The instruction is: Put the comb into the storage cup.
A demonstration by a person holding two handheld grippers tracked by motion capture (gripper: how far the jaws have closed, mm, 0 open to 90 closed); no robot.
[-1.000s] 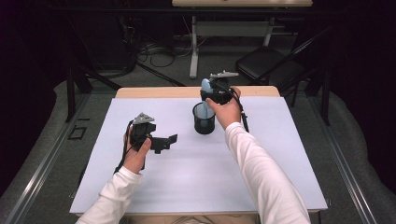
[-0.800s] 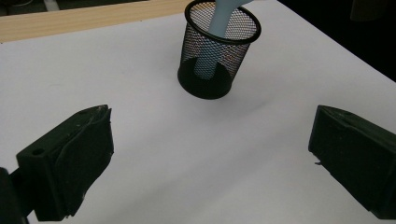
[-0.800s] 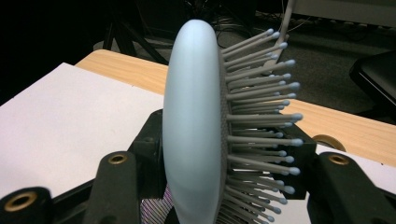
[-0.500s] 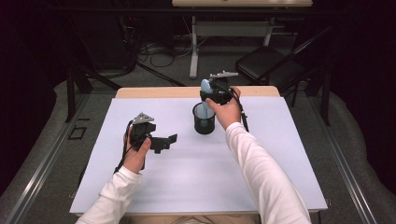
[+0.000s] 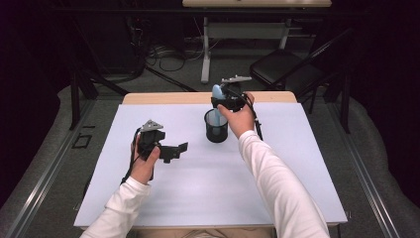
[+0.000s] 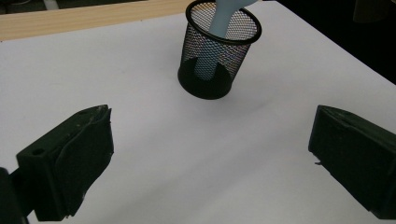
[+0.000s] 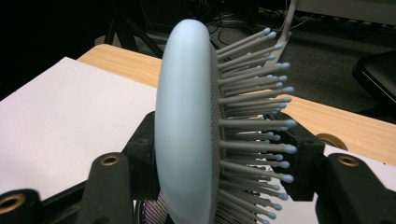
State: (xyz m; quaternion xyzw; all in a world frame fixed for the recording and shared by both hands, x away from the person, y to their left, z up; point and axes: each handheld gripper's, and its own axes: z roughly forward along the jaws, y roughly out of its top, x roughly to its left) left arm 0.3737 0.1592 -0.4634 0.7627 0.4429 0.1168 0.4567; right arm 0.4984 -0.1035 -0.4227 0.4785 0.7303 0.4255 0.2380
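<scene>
White sheet-covered table (image 5: 213, 198) with a bare wooden strip along its far edge; dark room beyond, with cables, desk legs and a black chair (image 5: 285, 69). Black wire-mesh cup (image 5: 216, 126) stands upright near the far edge. Pale blue bristled hairbrush (image 5: 217, 92) stands handle-down inside it. Right gripper (image 5: 224, 105) brackets the brush head, its jaws just opening, pads apparently slack. Left gripper (image 5: 176, 150) hovers mid-table, jaws wide apart, empty. Broad open sheet lies nearer the person.

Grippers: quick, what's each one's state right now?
Left gripper: open, holding nothing.
Right gripper: jaws have just been opening; pale blue plastic hairbrush between them, handle in black mesh cup.
</scene>
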